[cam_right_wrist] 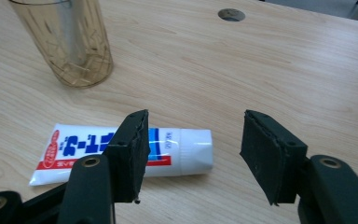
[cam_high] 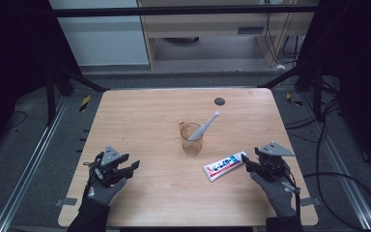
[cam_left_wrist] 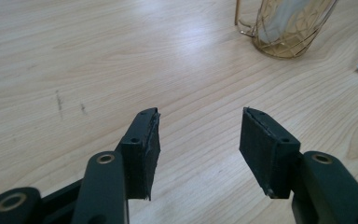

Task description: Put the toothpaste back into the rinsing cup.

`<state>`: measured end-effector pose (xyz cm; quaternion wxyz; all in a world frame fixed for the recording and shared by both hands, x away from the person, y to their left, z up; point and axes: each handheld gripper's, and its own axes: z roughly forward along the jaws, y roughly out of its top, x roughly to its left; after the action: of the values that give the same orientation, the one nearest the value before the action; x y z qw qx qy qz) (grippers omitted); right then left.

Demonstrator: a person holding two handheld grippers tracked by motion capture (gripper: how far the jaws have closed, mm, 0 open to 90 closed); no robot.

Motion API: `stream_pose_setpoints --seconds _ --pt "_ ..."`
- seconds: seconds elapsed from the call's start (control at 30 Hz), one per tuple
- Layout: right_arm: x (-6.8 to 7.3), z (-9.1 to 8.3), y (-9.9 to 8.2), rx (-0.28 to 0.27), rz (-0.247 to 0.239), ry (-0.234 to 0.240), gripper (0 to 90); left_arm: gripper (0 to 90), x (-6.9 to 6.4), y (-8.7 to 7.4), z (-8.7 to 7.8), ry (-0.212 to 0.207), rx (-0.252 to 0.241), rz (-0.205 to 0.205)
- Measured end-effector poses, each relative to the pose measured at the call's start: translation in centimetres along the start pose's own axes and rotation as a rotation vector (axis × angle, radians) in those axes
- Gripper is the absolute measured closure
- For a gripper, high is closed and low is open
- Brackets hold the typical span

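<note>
A clear amber cup (cam_high: 192, 138) stands mid-table with a white toothbrush (cam_high: 204, 126) leaning out of it toward the back right. A white toothpaste tube (cam_high: 225, 165) with blue and red print lies flat to the cup's front right. My right gripper (cam_high: 246, 163) sits just right of the tube's cap end, open, nothing between its pads; in the right gripper view the tube (cam_right_wrist: 121, 154) lies partly behind the left jaw. My left gripper (cam_high: 131, 166) hovers at the front left, open and empty, aimed toward the cup (cam_left_wrist: 286, 28).
A small dark round hole (cam_high: 219, 101) sits in the tabletop (cam_high: 145, 116) near the back edge. Cables trail on the floor at the right. Dark frame struts stand beyond both back corners of the table.
</note>
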<state>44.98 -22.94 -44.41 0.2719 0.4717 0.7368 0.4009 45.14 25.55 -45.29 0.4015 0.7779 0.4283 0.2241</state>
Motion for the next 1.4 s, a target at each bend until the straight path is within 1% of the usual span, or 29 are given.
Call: stream_pose_setpoints --seconds 0.13,0.2,0.23,0.33,0.37,0.43,0.5,0.67,0.73,0.77,0.83,0.97,1.03,1.07,1.17,1.33,1.4 --pt "0.5 0.0 0.2 -0.001 -0.010 0.017 42.2 48.2 0.2 -0.5 -0.1 0.009 0.020 -0.010" --pt "0.6 0.0 0.3 0.001 -0.008 0.022 42.5 49.2 0.2 -0.5 -0.1 0.009 0.021 -0.009" --pt "0.8 0.0 0.4 -0.001 -0.010 0.032 43.4 49.6 0.2 -0.6 0.0 0.020 0.032 -0.004" --pt "1.1 0.0 0.6 -0.006 -0.010 0.040 44.8 51.5 0.2 -0.6 0.0 0.023 0.038 -0.002" --pt "1.3 0.0 1.0 -0.018 -0.008 0.047 48.9 52.1 0.2 -0.7 0.2 0.023 0.043 -0.003" --pt "1.6 0.0 1.2 -0.033 0.006 0.055 52.5 52.5 0.2 -0.7 0.3 0.029 0.048 0.000" --pt "1.8 0.1 1.6 -0.046 0.012 0.059 58.8 53.0 0.2 -0.7 0.3 0.031 0.045 -0.002" --pt "2.6 0.5 2.5 -0.075 0.016 0.060 75.0 53.4 0.5 -0.8 0.3 0.044 0.046 -0.011" --pt "3.0 0.8 2.9 -0.085 0.029 0.067 80.7 53.6 0.7 -0.8 0.2 0.048 0.043 -0.014" --pt "3.2 1.0 3.1 -0.095 0.032 0.058 84.5 53.7 0.7 -0.8 0.2 0.051 0.044 -0.016" --pt "3.6 1.4 3.5 -0.115 0.053 0.064 89.7 53.8 0.8 -0.8 0.3 0.054 0.045 -0.019" --pt "4.6 2.8 4.9 -0.144 0.058 0.073 90.0 53.9 0.9 -0.9 0.3 0.059 0.051 -0.023" --pt "5.2 3.7 5.4 -0.146 0.060 0.068 90.0 53.8 1.0 -1.0 0.3 0.061 0.053 -0.021" --pt "5.5 4.2 5.7 -0.147 0.056 0.058 90.0 53.8 1.0 -1.0 0.3 0.062 0.053 -0.021" --pt "6.0 5.6 6.0 -0.149 0.080 0.053 90.0 53.8 1.1 -1.1 0.4 0.064 0.052 -0.028" --pt "6.5 6.9 6.4 -0.150 0.098 0.042 90.0 53.9 1.1 -1.2 0.6 0.063 0.058 -0.029" --pt "6.8 7.2 6.7 -0.158 0.092 0.040 90.0 53.9 1.1 -1.1 0.6 0.063 0.064 -0.025"
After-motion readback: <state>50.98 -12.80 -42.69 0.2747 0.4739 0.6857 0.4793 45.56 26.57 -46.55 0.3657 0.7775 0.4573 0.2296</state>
